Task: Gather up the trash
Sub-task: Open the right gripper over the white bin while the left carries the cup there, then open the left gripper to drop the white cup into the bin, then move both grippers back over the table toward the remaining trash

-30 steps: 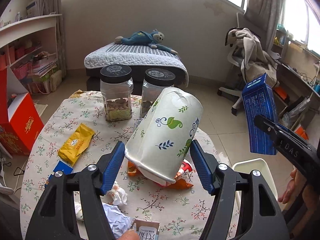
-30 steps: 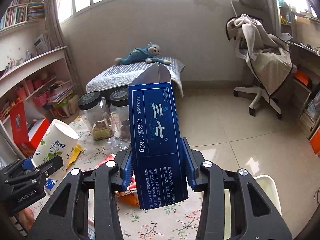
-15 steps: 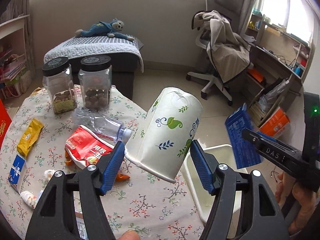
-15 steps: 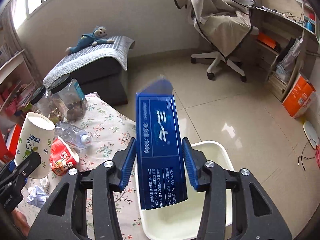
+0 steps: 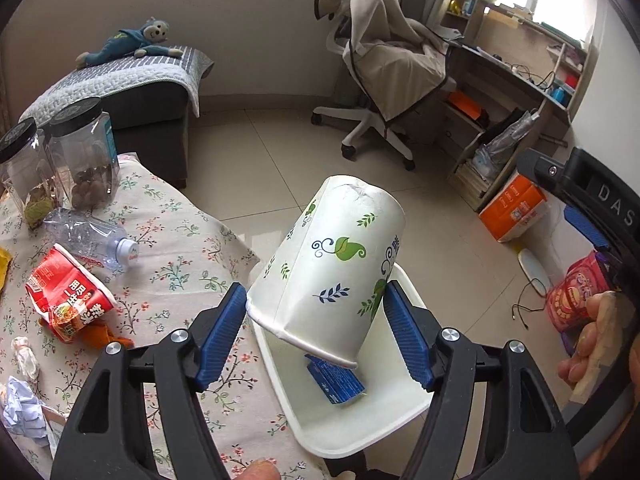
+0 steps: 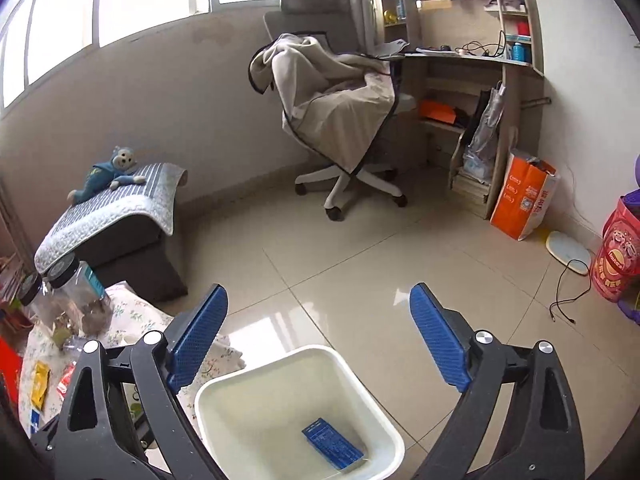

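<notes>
L gripper (image 5: 314, 322) grips paper cup (image 5: 334, 264) over bin (image 6: 384, 420) — R gripper (image 6: 320, 340) open, empty.

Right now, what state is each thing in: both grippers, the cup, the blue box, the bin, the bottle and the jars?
Left gripper: shut on the paper cup.
Paper cup: held tilted above the bin.
Right gripper: open, empty, above the bin.
Blue box: lying flat on the bin's bottom.
White bin: upright on the floor beside the table.
Plastic bottle: capped, on its side on the table.
Two jars: upright, lids on.
</notes>
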{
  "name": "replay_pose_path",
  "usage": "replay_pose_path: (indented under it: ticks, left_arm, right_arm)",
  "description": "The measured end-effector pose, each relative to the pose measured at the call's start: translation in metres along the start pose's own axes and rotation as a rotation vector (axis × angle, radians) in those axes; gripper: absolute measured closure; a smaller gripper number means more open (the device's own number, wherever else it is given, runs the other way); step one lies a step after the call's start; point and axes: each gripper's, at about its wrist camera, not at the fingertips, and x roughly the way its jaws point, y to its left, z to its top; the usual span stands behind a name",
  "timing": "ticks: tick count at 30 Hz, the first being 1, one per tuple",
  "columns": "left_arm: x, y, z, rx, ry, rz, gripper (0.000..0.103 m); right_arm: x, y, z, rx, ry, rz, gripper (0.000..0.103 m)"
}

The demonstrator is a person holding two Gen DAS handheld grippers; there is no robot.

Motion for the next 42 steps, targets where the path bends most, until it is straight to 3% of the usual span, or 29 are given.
replay_pose_path:
  ticks: [2, 10, 18, 30, 36, 42]
  left_arm:
    - [0.005, -0.009, 0.0, 0.002, 0.01, -0.009, 0.025]
    - [0.005, -0.012, 0.001, 0.011, 0.008, 0.004, 0.02]
    - [-0.022, 0.009, 0.008, 0.008, -0.098, 0.117, 0.019]
    - [-0.096, 0.069, 0.017, -0.025, -0.327, 0.39, 0.011]
    - [-0.12, 0.104, 0.011, -0.037, -0.364, 0.496, 0.009]
    - [-0.137, 0.141, 0.003, -0.07, -0.362, 0.554, 0.009]
  right_arm:
    - [-0.003, -0.008, 0.002, 0.012, -0.018, -0.025, 0.01]
    - [-0.009, -0.012, 0.004, -0.016, -0.063, -0.1, 0.007]
    - [-0.02, 0.018, -0.004, -0.134, -0.106, -0.113, 0.007]
    - [-0.037, 0.088, -0.019, -0.229, -0.104, 0.001, 0.007]
    - [-0.051, 0.131, -0.031, -0.292, -0.125, 0.073, 0.007]
    - [-0.064, 0.167, -0.041, -0.306, -0.136, 0.14, 0.007]
